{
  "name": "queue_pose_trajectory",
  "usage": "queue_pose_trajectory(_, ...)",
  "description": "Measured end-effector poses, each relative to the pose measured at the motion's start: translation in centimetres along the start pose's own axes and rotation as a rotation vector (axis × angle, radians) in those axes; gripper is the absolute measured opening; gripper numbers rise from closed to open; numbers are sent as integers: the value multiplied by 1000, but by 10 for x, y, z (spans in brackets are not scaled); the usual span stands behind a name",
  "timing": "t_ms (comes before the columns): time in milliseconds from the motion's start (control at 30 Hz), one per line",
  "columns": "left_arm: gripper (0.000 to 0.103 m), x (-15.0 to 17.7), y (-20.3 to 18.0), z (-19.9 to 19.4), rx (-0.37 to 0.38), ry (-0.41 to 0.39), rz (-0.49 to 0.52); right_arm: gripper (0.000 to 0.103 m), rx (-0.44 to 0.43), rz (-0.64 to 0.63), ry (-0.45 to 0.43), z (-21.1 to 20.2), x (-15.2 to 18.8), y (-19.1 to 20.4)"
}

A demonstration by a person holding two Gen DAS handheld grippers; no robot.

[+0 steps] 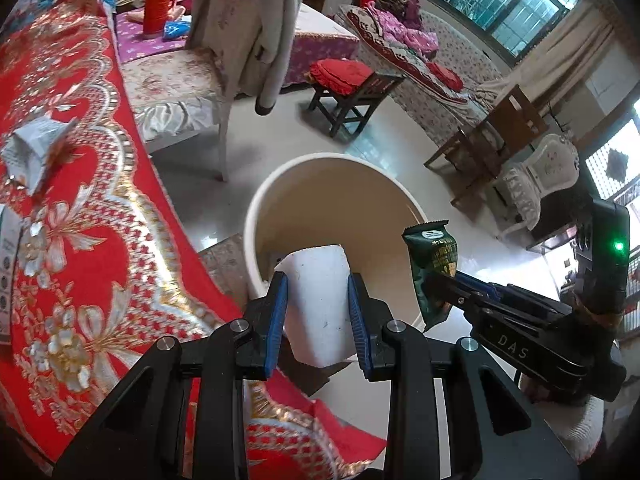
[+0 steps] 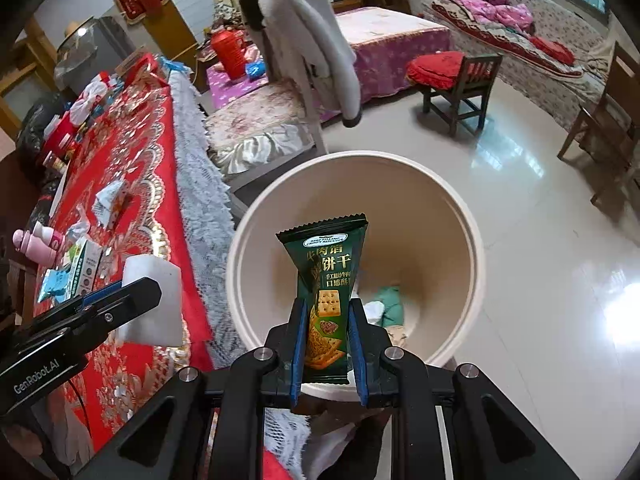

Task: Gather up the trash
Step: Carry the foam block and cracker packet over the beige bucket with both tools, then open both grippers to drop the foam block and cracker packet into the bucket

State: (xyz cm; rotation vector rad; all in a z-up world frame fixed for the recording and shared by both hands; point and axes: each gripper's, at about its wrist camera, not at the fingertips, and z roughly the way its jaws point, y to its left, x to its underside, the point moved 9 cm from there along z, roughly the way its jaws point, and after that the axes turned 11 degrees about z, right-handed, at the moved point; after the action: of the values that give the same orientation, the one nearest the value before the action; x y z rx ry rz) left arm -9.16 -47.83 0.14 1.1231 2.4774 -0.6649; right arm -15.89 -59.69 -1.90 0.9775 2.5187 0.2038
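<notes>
Matt white foam block (image 1: 318,304), faintly grainy, pinched between ribbed blue pads (image 1: 277,320) on the matt black plastic left claw (image 1: 318,316) with bright metal pivot pins. Glossy green film on the biscuit wrapper (image 2: 326,304), crimped at its top edge, in the right claw (image 2: 327,344) above the smooth cream plastic bin (image 2: 460,240). Red cloth with shiny gold and silver embroidery over the desk (image 1: 92,216), white lace fringe (image 2: 200,208) along its edge, polished reflective tile on the floor (image 2: 540,260).

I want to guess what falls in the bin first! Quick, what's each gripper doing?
Left gripper: closed on the white foam block, near the bin.
Right gripper: closed on the green biscuit wrapper, above the bin.
</notes>
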Motion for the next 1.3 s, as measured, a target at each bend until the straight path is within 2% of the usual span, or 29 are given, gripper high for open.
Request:
queue_pose_trajectory(300,28,-4,-13,26,16,38,-5,19,15,23,9,1,-4,-22)
queue_pose_trajectory(633,28,-5,-10,44,11,66,-16,19,15,35,29,7,-3,-32)
queue_pose_trajectory(1300,30,-8,-11,48,23,59,-26,19,16,44,39,13,-5,-33)
